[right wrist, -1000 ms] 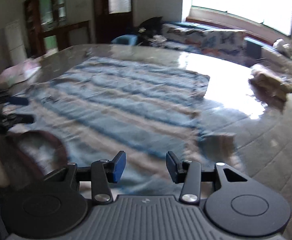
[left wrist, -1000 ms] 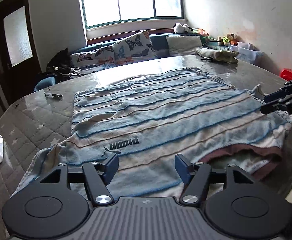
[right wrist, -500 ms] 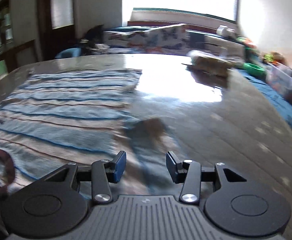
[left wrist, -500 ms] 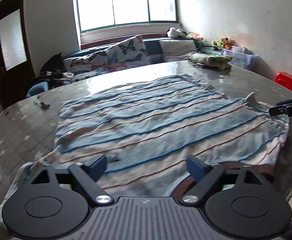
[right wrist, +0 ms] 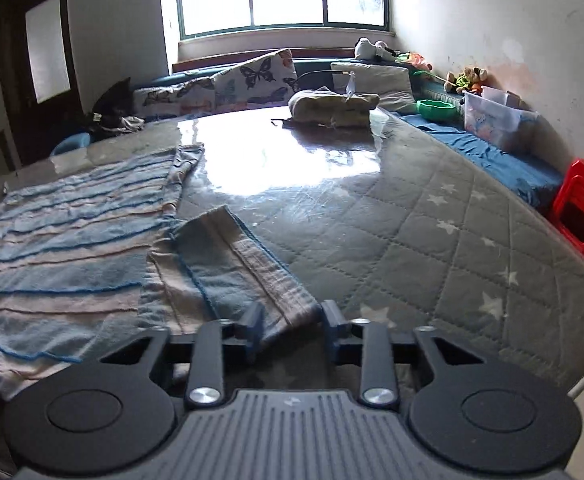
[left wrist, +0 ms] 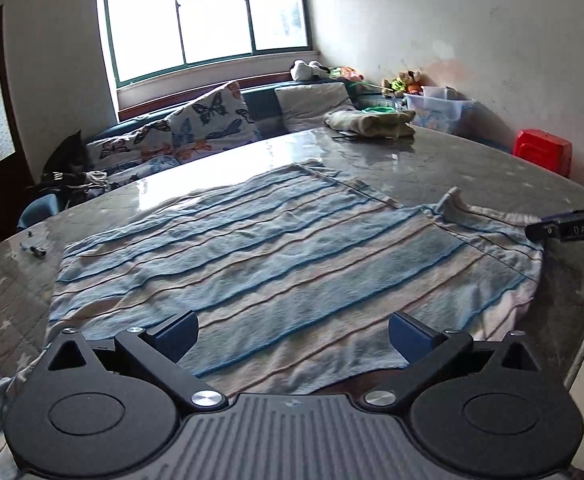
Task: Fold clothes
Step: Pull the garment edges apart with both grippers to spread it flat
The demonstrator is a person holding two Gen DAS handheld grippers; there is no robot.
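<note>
A blue and beige striped T-shirt (left wrist: 276, 256) lies spread flat on the grey quilted table (left wrist: 471, 168). My left gripper (left wrist: 292, 332) is wide open just above the shirt's near edge by the collar. My right gripper (right wrist: 292, 320) is open, its jaws on either side of the end of the shirt's right sleeve (right wrist: 236, 268), which lies on the table. The right gripper also shows in the left wrist view (left wrist: 567, 228) at the sleeve's edge. The shirt body also shows in the right wrist view (right wrist: 64, 240).
A folded beige garment (right wrist: 331, 106) lies at the table's far end. A red stool (right wrist: 583, 216) stands beyond the right edge. A bench with butterfly cushions (left wrist: 196, 128) and a plastic box (right wrist: 495, 116) runs under the window. Small dark objects (left wrist: 34, 250) lie at far left.
My left gripper has opened wider and moved right along the shirt's near edge. My right gripper has swung right and come down at the sleeve end.
</note>
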